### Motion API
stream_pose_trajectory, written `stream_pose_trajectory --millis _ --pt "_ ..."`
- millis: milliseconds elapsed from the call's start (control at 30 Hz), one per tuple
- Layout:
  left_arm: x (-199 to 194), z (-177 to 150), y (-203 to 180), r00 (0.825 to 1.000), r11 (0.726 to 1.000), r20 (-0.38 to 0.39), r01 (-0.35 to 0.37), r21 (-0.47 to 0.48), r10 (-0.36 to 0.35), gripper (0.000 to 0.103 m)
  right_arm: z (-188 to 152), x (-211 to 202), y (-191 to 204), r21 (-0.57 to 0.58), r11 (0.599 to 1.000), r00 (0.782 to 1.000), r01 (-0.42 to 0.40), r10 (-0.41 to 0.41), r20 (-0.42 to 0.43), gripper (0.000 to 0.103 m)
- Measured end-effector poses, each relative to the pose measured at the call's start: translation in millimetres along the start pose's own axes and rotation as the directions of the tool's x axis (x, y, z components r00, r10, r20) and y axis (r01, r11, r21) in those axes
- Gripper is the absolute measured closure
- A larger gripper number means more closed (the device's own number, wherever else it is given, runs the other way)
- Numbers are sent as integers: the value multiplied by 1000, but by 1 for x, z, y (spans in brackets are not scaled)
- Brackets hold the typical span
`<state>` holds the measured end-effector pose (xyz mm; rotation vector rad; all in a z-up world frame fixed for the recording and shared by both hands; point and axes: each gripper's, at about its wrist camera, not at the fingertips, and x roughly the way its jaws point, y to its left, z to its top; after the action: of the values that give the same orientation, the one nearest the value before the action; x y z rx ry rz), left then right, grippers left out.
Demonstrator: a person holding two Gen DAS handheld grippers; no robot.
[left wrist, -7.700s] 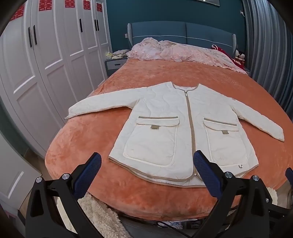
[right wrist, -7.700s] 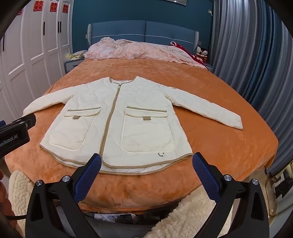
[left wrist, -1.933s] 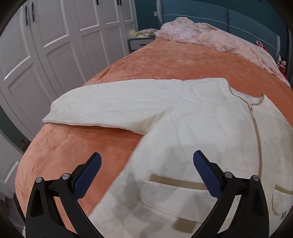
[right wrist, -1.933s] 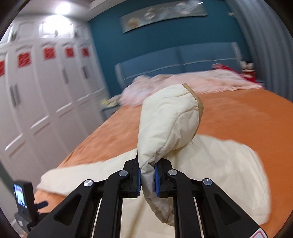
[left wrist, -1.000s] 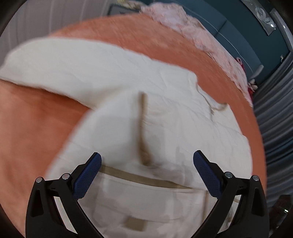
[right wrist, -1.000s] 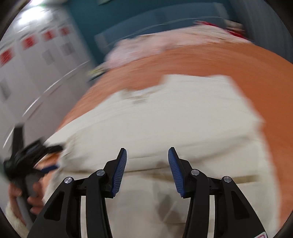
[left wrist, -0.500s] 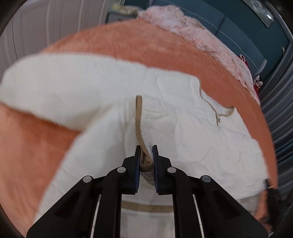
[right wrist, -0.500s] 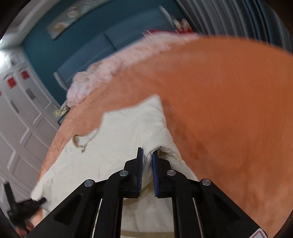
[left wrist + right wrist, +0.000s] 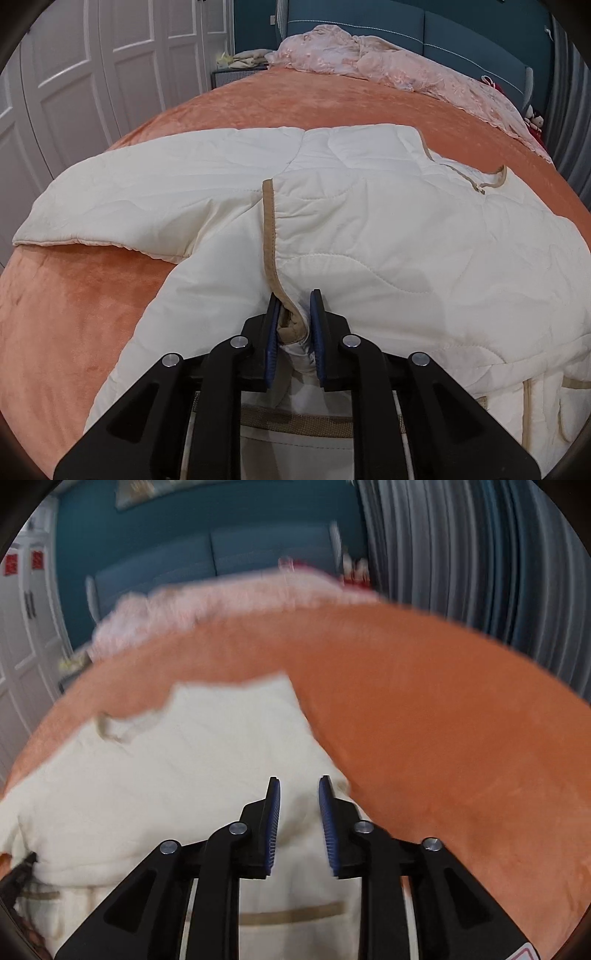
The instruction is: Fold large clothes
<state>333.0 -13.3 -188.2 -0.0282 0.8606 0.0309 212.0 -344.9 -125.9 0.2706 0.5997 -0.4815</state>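
- Left gripper [image 9: 294,320]: jaws pinching jacket [image 9: 388,236] cuff trim.
- Right gripper [image 9: 299,805]: jaws spread a bit, holding nothing.
- Jacket prob. light, puffy, floppy; grab hems/cuffs.

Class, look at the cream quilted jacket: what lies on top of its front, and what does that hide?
The jacket's other sleeve lies folded across its front, the tan-trimmed cuff pinched in the left gripper. The chest panel and zipper beneath are mostly hidden.
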Motion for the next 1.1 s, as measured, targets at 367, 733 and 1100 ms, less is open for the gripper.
stream_pose_trajectory --millis 367,733,1100 --pt "0 -6 -12 998 997 33 -61 49 59 85 -38 46 87 -201 960 962 -196 148 -231 80" --pt "1 -11 -15 995 996 66 -75 54 71 84 -52 53 108 -290 949 977 -127 68 -203 80" --pt "2 -14 -15 993 996 91 -76 48 71 83 -60 52 110 -291 950 982 -113 64 -175 80"
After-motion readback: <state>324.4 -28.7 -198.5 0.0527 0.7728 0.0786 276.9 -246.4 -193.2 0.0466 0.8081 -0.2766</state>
